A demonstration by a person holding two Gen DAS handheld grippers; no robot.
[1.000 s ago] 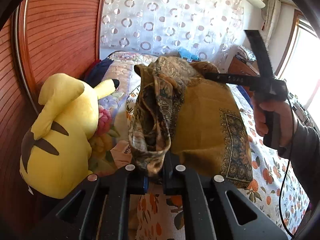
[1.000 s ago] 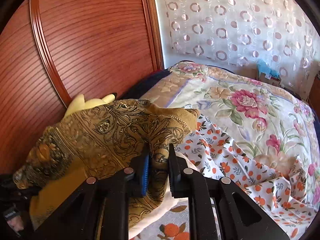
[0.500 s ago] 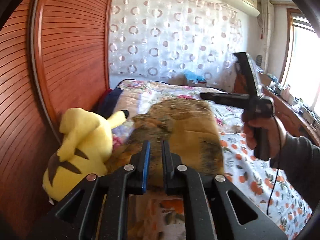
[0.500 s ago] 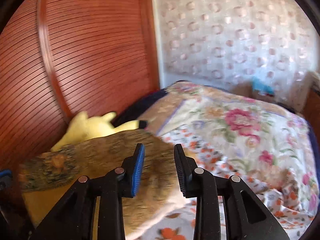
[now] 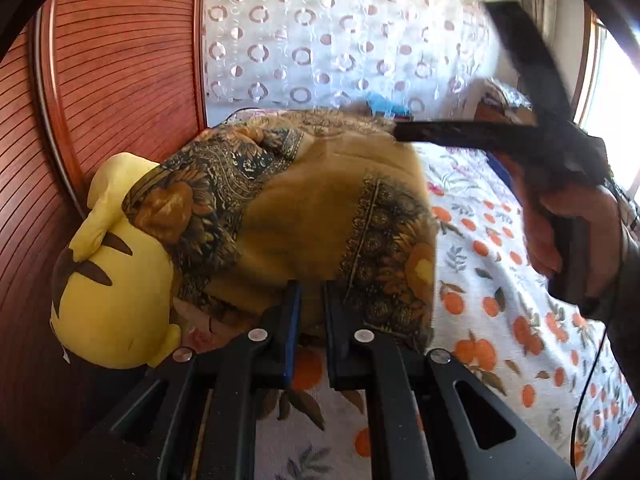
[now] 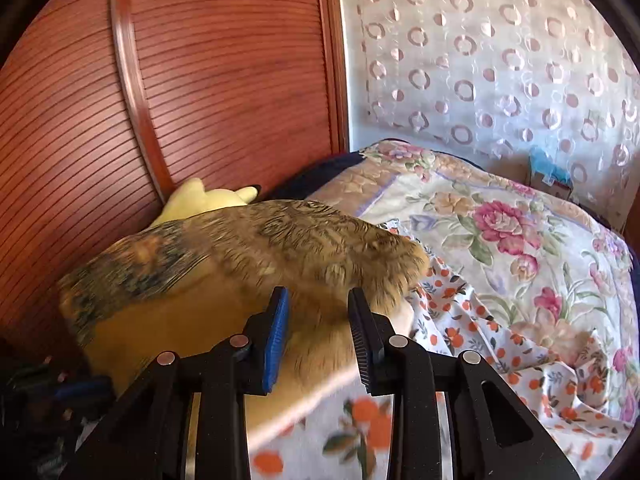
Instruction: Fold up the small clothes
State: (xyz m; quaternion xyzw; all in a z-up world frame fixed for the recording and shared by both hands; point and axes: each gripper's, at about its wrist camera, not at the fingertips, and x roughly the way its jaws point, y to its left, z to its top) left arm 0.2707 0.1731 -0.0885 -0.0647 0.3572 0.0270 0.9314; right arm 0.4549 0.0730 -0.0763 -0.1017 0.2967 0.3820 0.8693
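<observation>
Right now I see the mustard patterned scarf [image 5: 312,216] lying in a folded heap on the bed [image 5: 500,320], its left edge draped against the yellow plush toy [image 5: 108,280] by the ribbed wooden panel [image 5: 120,60]. My left hand-held gripper [image 5: 308,304] has its jaws a narrow gap apart at the scarf's near edge; I think no cloth is pinched between them, though the view there is poor. My right hand-held gripper [image 6: 316,312] stands wide open just over the scarf [image 6: 240,256], gripping nothing; the cloth looks blurred from that wrist. Beyond it lies the floral quilt [image 6: 500,224], under the circle-patterned curtain [image 6: 480,60].
</observation>
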